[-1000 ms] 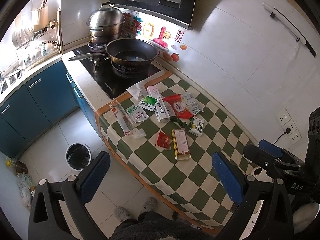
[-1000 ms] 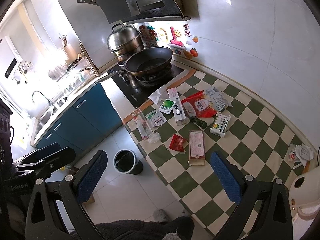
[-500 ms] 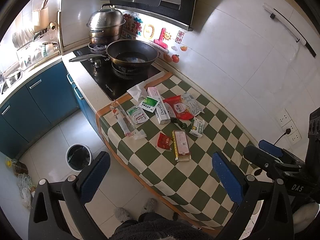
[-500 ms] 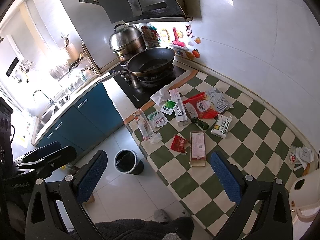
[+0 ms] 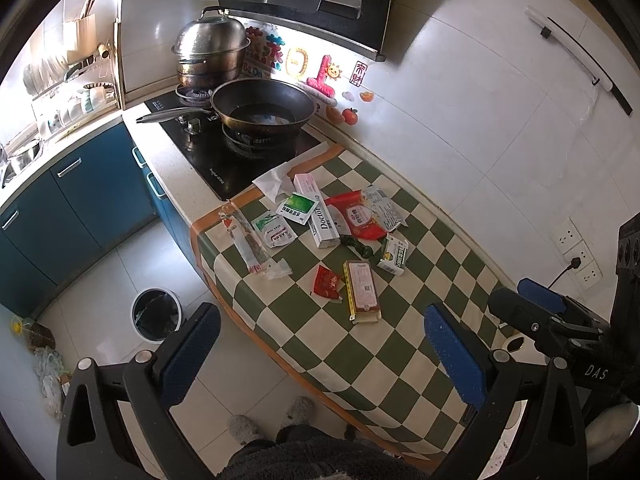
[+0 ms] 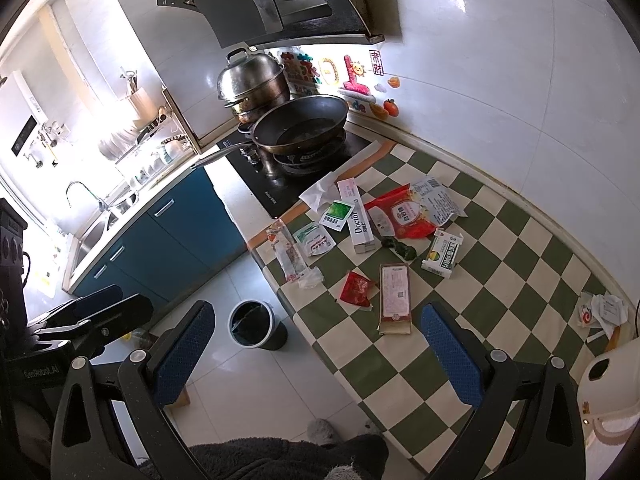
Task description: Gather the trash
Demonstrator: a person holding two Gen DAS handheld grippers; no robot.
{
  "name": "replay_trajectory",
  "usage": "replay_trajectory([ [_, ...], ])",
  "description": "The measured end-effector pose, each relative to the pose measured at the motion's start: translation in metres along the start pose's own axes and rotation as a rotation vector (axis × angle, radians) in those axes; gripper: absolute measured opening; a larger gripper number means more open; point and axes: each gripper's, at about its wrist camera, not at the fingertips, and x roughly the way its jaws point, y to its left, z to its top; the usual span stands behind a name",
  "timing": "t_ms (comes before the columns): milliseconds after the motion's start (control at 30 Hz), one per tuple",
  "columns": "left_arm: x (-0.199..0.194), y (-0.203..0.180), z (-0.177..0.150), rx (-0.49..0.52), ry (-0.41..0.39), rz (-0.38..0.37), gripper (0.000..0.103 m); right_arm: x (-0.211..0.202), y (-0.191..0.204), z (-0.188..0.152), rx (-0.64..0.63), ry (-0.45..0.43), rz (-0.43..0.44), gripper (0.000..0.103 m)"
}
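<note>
Both grippers spread wide and empty, high over the littered desk [image 5: 320, 344].

The left gripper [image 5: 320, 356] and right gripper [image 6: 316, 352] hang well above the trash, likely held back to survey it before choosing a piece. Ahead of the left fingers [image 5: 452, 356] lie a flat box [image 5: 362, 290], a red wrapper [image 5: 326, 282] just beside it, and farther wrappers [image 5: 356, 218]. The bin [image 5: 156, 314] stands on the floor beyond the left finger, beside the desk edge, handy for drops.

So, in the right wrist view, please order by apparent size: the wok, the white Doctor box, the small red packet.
1. Wok, clearly largest.
2. White Doctor box.
3. Small red packet, smallest, though it lies nearer the camera.
</note>
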Motion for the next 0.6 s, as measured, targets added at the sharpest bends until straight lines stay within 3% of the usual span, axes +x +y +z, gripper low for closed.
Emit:
replay_trajectory([
  [600,0.003,-0.003,0.002,0.003,0.001,0.011,0.103,0.002,0.021,0.004,0.008,0.002,-0.007,0.103],
])
